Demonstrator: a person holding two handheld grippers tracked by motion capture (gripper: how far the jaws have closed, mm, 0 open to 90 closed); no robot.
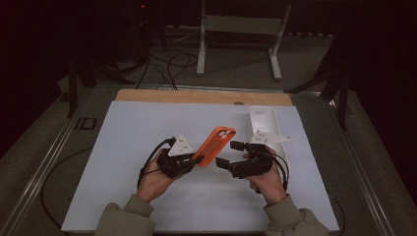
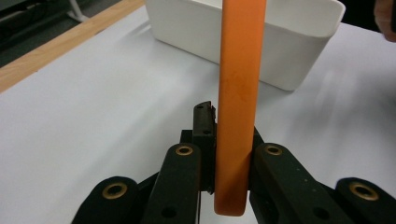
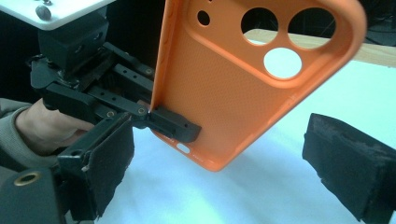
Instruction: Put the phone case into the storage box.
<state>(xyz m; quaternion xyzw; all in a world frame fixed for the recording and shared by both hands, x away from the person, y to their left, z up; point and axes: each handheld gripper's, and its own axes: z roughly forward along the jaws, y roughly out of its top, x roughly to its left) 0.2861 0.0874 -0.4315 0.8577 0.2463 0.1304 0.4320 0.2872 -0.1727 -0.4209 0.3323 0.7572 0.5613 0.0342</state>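
Observation:
An orange phone case (image 1: 215, 144) with three round camera holes is held tilted above the white mat. My left gripper (image 1: 198, 160) is shut on its lower end. In the left gripper view the case (image 2: 238, 93) stands edge-on between the closed jaws of the left gripper (image 2: 229, 127). My right gripper (image 1: 230, 154) is open, just right of the case and pointing at it. In the right gripper view the case (image 3: 243, 84) hangs ahead of the spread pads (image 3: 107, 163), with the right gripper (image 3: 229, 172) holding nothing. The left gripper (image 3: 173, 126) pinches the case's bottom edge there.
A white rectangular tray (image 1: 265, 125) lies at the mat's right side, behind my right hand; it also shows as the tray (image 2: 280, 46) beyond the case. The white mat (image 1: 147, 123) covers the table, with a wooden strip (image 1: 196, 96) along its far edge.

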